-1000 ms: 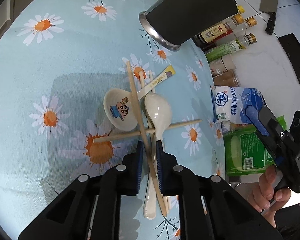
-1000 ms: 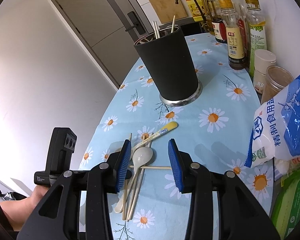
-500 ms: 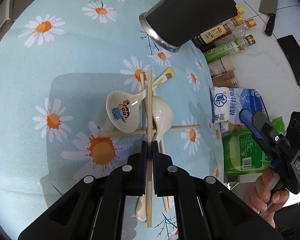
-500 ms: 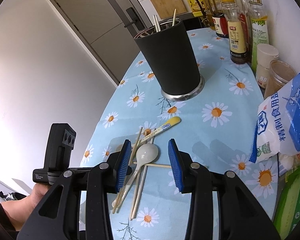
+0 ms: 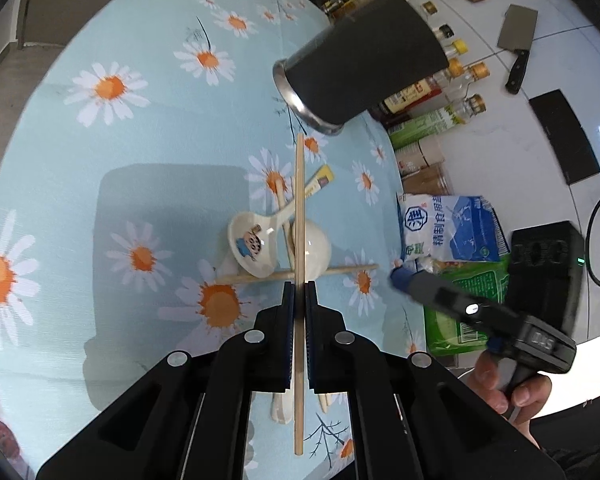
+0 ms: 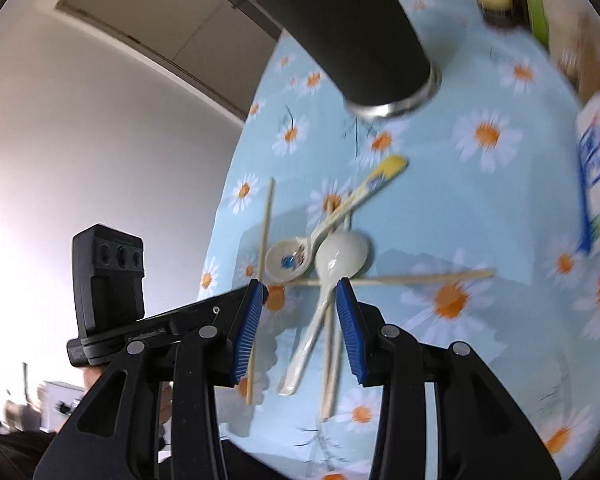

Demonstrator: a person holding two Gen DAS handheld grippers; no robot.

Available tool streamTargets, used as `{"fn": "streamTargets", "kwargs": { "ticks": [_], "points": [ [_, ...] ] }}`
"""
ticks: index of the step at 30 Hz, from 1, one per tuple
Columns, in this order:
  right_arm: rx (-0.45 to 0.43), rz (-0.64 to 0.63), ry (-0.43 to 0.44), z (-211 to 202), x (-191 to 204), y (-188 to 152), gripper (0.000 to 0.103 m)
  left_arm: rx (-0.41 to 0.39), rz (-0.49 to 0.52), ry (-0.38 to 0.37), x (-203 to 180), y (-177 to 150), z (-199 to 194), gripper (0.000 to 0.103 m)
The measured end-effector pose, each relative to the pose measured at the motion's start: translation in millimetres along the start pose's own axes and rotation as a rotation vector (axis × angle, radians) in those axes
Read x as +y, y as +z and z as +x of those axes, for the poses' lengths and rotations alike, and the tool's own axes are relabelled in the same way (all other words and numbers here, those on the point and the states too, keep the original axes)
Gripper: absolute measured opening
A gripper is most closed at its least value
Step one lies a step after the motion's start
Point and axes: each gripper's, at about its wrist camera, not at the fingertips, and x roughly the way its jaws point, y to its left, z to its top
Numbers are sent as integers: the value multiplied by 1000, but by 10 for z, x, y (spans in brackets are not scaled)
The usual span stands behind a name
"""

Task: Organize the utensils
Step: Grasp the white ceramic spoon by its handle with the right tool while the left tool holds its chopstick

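Left tongs (image 5: 299, 312) clamped on a chopstick (image 5: 299, 216) above two spoons (image 5: 278, 246) on daisy tablecloth (image 5: 112, 152).

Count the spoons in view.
2. The cartoon-print spoon lies just left of the plain white spoon, bowls side by side. The black holder could hide more.

Glossy ceramic spoon (image 5: 311, 249), pale wooden chopstick (image 5: 299, 216), matt black holder (image 5: 364, 60).

Both wrist cameras look steeply down, close to the table (image 5: 100, 152); each frames the spoons (image 6: 340, 256) and holder (image 5: 364, 64) upper centre.
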Motion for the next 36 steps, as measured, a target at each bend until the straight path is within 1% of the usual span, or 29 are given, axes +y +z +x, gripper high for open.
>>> {"fn": "streamTargets", "kwargs": {
  "ticks": [4,7,9,12,16,18,28,33,36],
  "points": [
    [68,81,26,224,-52,7,39,-28,8,2,51,-6,-137,4],
    [107,127,29,369,-86,17,33,-38,9,2,113,-3,-218,4],
    [125,158,36,453,-111,33,28,-44,10,-1,149,-5,-269,4],
    [138,184,21,525,-142,46,27,-49,14,-11,187,-2,-318,4],
    [141,179,-39,598,-156,53,25,-54,28,-22,227,1,-364,4],
    [138,172,-51,609,-167,50,23,-55,37,-28,244,-5,-376,4],
    [133,147,-111,691,-125,100,22,-44,65,-49,287,0,-393,4],
    [133,134,-142,691,-113,110,14,-37,76,-56,289,12,-383,4],
    [136,133,-148,682,-118,105,13,-32,78,-61,289,29,-363,4]
  ]
}}
